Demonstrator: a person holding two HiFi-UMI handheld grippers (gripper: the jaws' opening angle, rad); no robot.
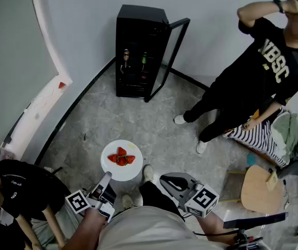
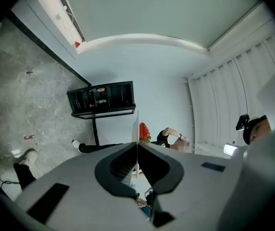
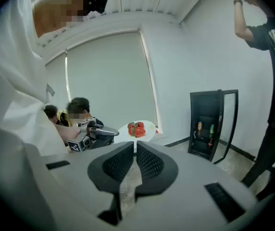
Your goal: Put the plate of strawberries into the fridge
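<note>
Head view: left gripper (image 1: 106, 180) is clamped on the near rim of the plate of strawberries (image 1: 132, 169), held over the grey stone floor (image 1: 154, 124). Right gripper (image 1: 164, 180), jaws together and empty, hangs just beside. At the floor's far edge stands the black fridge (image 1: 138, 40), its door (image 1: 172, 56) open.

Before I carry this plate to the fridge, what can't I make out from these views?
- Fridge shelves: in the head view, too small and dark to show a free spot.
- Plate: in the left gripper view it is edge-on, so only one strawberry shows.
- Left gripper hold on the rim: in the head view, the lower jaw is hidden under the plate.
</note>
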